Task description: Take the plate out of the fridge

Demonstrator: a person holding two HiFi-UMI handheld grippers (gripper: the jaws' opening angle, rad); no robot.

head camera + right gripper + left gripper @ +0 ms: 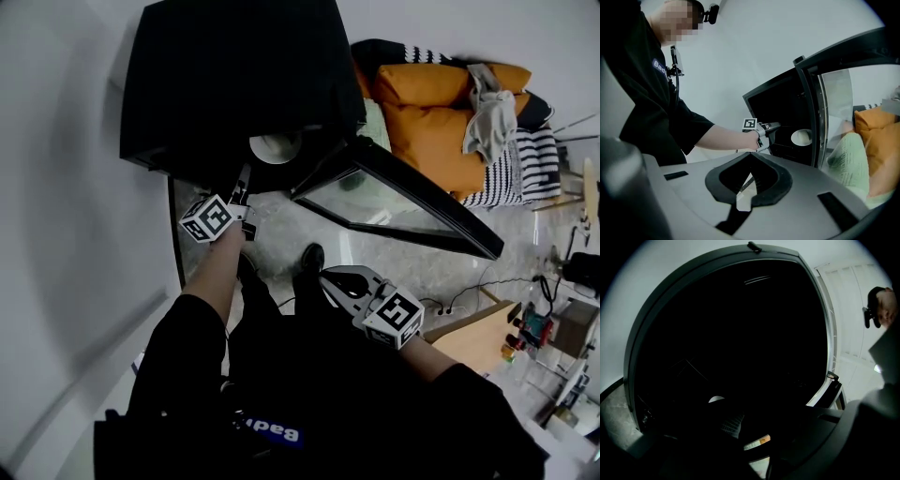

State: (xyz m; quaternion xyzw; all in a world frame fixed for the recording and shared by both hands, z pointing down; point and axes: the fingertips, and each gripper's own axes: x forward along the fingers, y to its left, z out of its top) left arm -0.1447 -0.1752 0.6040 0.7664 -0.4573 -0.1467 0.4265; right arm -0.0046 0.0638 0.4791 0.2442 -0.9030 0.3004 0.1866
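The fridge (pixel 234 75) is a black box close against a white wall (pixel 56 206) on its left side. Its glass door (pixel 403 202) is swung wide to the right, with the far edge reaching towards the orange cushions (pixel 431 112). Between the wall and the door the mouth of the fridge is open. In front of it lies a stretch of pale stone floor (pixel 281 234), where the person stands. Cables (pixel 469 295) trail over the floor further right, well away from the opening.

The plate (pixel 275 147) sits inside the fridge, just behind the front edge and towards the door side. It is round, white and shallow, with a slightly shadowed middle, and lies flat.

The left gripper (pixel 242 183) points into the opening just left of the plate. In the right gripper view there is a gap between it and the plate. Its own view is very dark, but the jaws stand apart with nothing pressed between them.

The right gripper (pixel 326 275) hangs low in front of the person, well back from the fridge. Its jaw tips are together and hold nothing.
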